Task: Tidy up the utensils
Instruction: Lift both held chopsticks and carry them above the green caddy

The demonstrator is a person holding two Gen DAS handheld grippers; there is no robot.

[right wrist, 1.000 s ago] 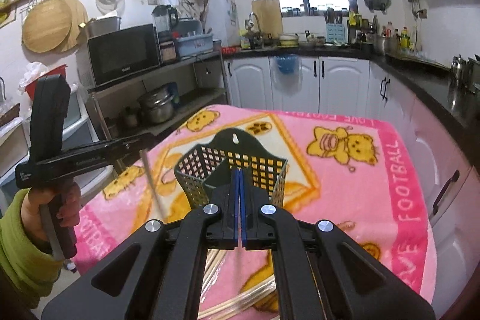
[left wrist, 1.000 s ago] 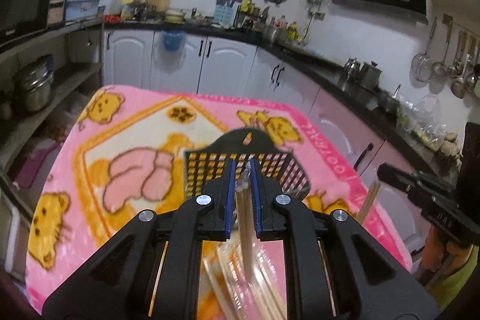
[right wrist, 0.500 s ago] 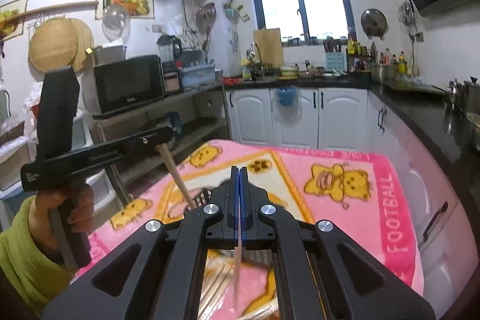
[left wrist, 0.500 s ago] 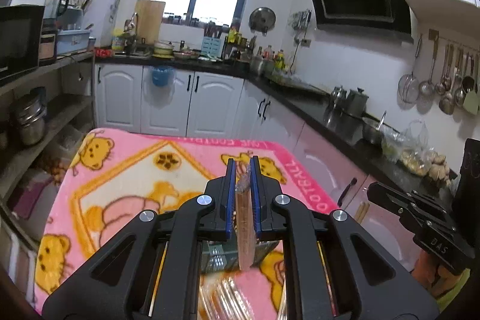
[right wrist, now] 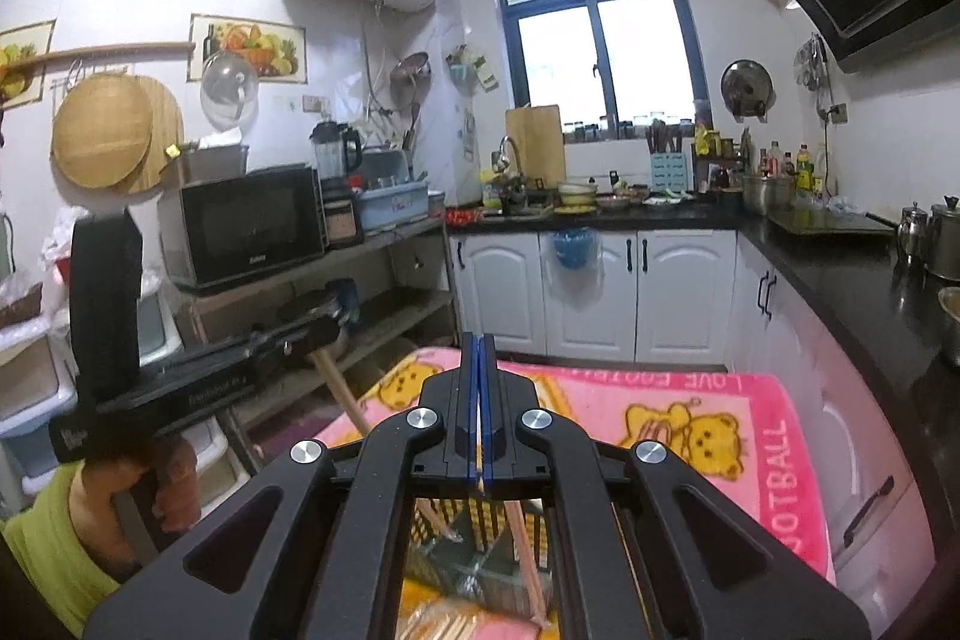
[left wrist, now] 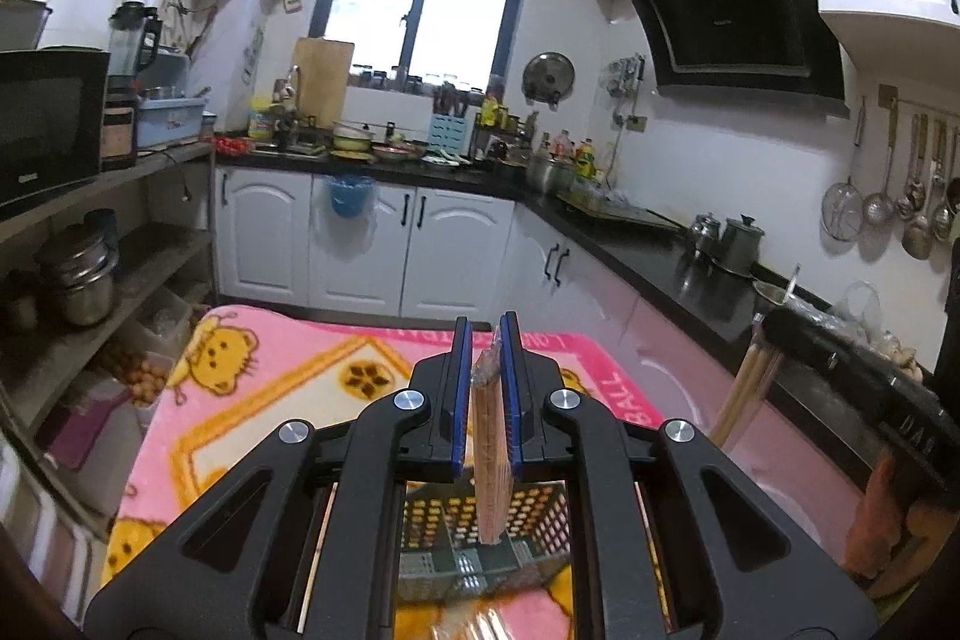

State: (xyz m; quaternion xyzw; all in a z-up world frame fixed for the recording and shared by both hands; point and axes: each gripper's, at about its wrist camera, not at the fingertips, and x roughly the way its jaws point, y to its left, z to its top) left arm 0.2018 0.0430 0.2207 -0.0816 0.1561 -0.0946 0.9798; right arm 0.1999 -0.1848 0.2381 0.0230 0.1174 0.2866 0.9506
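My left gripper (left wrist: 486, 334) is shut on a plastic-wrapped bundle of wooden chopsticks (left wrist: 492, 466) that hangs down over a dark mesh utensil basket (left wrist: 534, 514). My right gripper (right wrist: 479, 340) is shut on thin wooden chopsticks (right wrist: 528, 562) whose lower ends slant down at the same basket (right wrist: 462, 556). Each gripper also shows in the other's view: the right gripper (left wrist: 774, 325) with its chopsticks (left wrist: 744, 388), the left gripper (right wrist: 324, 322) with its bundle (right wrist: 342, 388). Both are held well above the pink blanket (left wrist: 270, 370).
More wrapped chopsticks (right wrist: 444, 622) lie on the blanket in front of the basket. A hand in a green sleeve (right wrist: 54, 538) holds the left gripper. A shelf with pots (left wrist: 78, 280) stands left of the table and a black counter (left wrist: 678, 262) runs along its right.
Both grippers have risen with their chopsticks still held. The basket and blanket have slid toward the bottom of both views, and more of the kitchen walls shows.
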